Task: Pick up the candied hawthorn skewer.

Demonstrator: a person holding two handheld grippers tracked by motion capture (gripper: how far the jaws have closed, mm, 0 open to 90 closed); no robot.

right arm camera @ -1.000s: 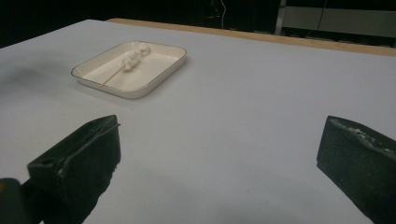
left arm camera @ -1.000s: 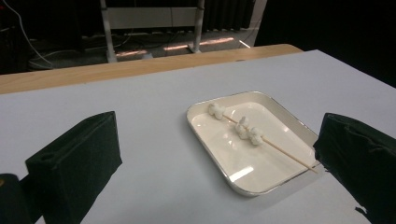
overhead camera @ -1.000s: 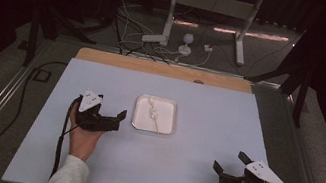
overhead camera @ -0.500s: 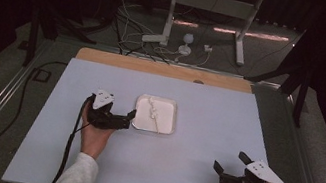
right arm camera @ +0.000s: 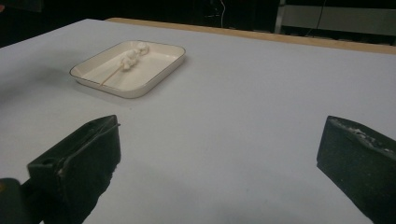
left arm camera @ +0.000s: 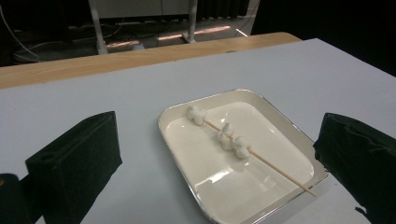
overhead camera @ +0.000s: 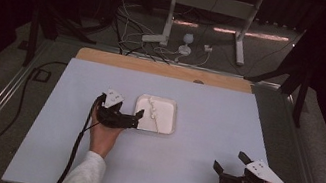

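Left hand-held gripper [overhead camera: 133, 119]: jaws spread wide, nothing between them, positioned at the near-left edge of the white tray [left arm camera: 299, 135]. The tray lies directly ahead of this gripper, its rim just beyond the jaw tips. Inside the tray, a wooden skewer [left arm camera: 275, 168] carrying three white pieces [left arm camera: 229, 136] lies diagonally. Right hand-held gripper [overhead camera: 229, 165]: jaws also wide apart and empty, over bare worktop [overhead camera: 213, 110], with the tray well apart, ahead and to its left.

Light is dim and even, falling from above on the pale table [overhead camera: 198, 108]; the room behind sinks into black. The tray [left arm camera: 280, 121] shows soft glare at its lower rim. Both jaws at the bottom corners are blurred.
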